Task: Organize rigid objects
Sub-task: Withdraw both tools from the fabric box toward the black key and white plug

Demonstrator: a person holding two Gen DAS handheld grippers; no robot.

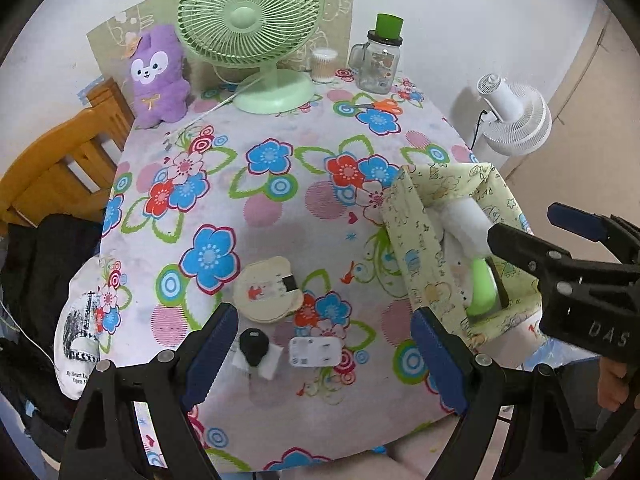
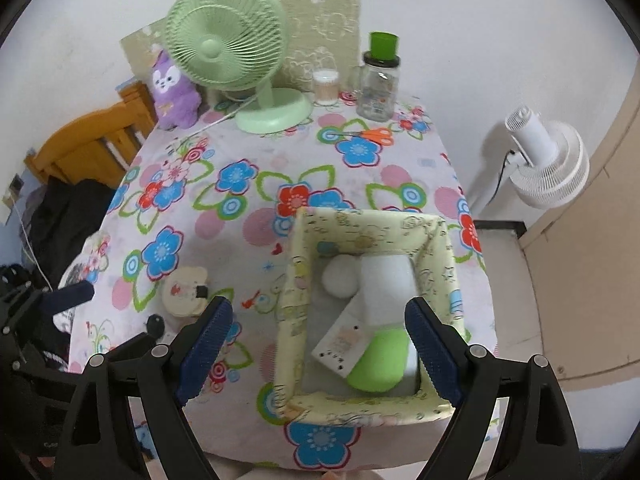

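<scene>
Left gripper (image 1: 324, 354) gaped above the white charger (image 1: 316, 351); right gripper (image 2: 318, 350) hung spread, empty, over fabric basket (image 2: 294, 292).

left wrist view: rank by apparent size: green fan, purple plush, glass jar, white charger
1. green fan
2. purple plush
3. glass jar
4. white charger, smallest even though it lies nearest the camera.
</scene>
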